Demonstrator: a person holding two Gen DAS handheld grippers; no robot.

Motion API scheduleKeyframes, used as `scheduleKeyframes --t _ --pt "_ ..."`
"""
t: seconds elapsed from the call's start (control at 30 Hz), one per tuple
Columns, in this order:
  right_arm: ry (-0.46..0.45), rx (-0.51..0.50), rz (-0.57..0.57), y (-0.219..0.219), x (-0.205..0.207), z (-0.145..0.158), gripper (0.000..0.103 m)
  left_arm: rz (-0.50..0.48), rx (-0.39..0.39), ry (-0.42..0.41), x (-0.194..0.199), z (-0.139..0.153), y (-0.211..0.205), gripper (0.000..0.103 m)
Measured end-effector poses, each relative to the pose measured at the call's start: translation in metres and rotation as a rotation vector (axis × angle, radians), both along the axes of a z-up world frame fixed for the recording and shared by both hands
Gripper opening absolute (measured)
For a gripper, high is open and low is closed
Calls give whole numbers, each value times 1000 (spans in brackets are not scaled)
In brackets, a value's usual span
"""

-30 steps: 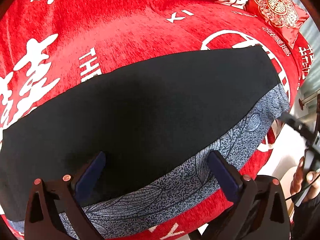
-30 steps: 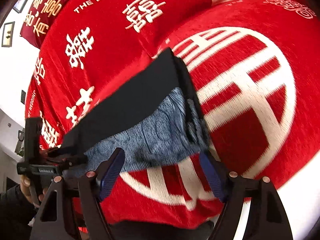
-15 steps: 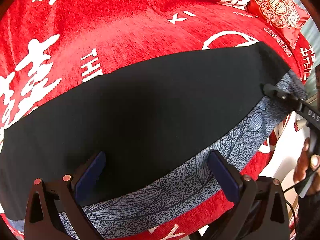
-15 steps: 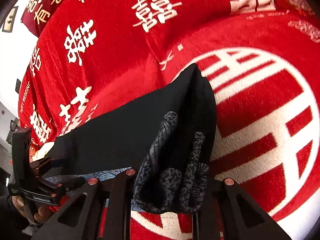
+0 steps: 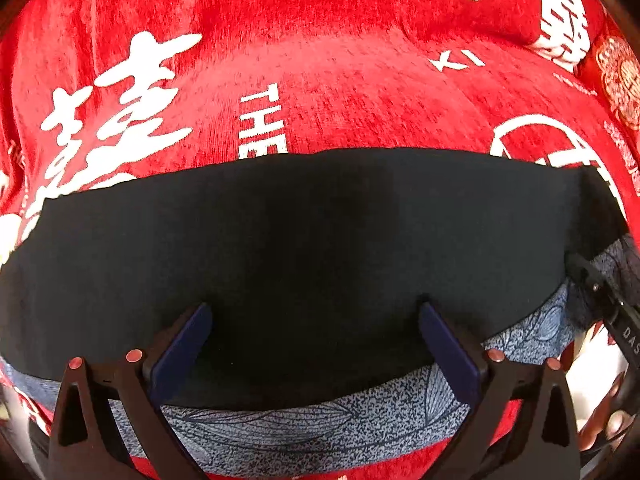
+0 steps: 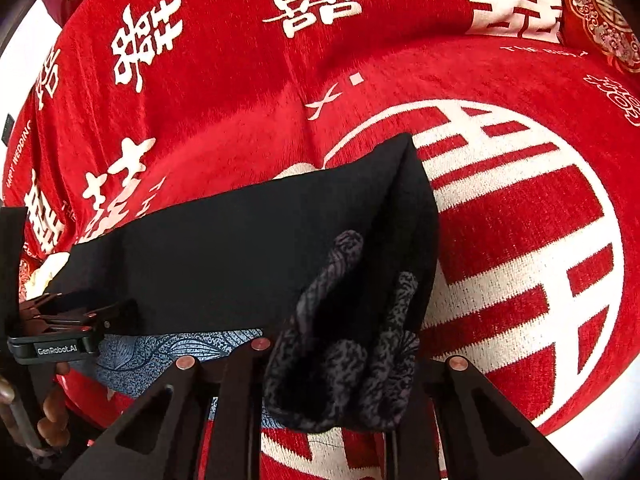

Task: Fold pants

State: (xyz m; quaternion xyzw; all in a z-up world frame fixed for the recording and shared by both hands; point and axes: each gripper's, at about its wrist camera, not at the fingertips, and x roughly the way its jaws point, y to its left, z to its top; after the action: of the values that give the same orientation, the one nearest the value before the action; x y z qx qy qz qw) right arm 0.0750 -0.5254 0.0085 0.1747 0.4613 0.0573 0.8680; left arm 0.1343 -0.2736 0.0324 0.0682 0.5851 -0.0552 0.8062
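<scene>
The pants (image 5: 312, 240) lie as a long strip across the red sofa seat, black on top with a blue leaf-patterned layer (image 5: 304, 424) along the near edge. My left gripper (image 5: 316, 336) is open, its blue pads straddling the near edge of the black cloth. My right gripper (image 6: 340, 376) is shut on the bunched right end of the pants (image 6: 344, 344) and holds it raised. The right gripper also shows at the right edge of the left wrist view (image 5: 604, 300). The left gripper shows at the left of the right wrist view (image 6: 80, 320).
The red sofa cover (image 5: 340, 80) with white characters spreads under and behind the pants. A red embroidered cushion (image 6: 600, 12) sits at the back right. A white circle emblem (image 6: 540, 260) lies right of the pants. The seat's front edge runs just below the grippers.
My right gripper has closed on the right end of the pants and lifted it, bunching the patterned cloth. My left gripper stays open and has moved slightly forward over the cloth.
</scene>
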Motion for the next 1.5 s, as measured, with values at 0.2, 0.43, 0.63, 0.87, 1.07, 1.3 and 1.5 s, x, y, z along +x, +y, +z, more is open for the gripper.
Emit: scheduleKeyframes --t 0.2,0.43,0.63,0.87,1.07,1.3,1.5 --pt "-69 -19 -9 3 -7 26 18 -9 -3 5 1 -2 2 103" --pt "-107 -62 3 13 -13 53 18 47 -19 40 4 6 8 103" --pt "-153 -91 16 24 -20 74 17 95 5 47 4 -5 20 103" --pt "-201 -117 37 42 -22 102 18 182 -26 91 10 8 43 102" --pt "-257 -188 89 74 -29 132 18 254 -2 109 9 -5 73 103" --pt "-290 -209 133 109 -31 154 18 282 -75 133 11 8 101 103" --pt "-330 -260 214 159 -37 167 18 389 -130 110 4 17 174 103"
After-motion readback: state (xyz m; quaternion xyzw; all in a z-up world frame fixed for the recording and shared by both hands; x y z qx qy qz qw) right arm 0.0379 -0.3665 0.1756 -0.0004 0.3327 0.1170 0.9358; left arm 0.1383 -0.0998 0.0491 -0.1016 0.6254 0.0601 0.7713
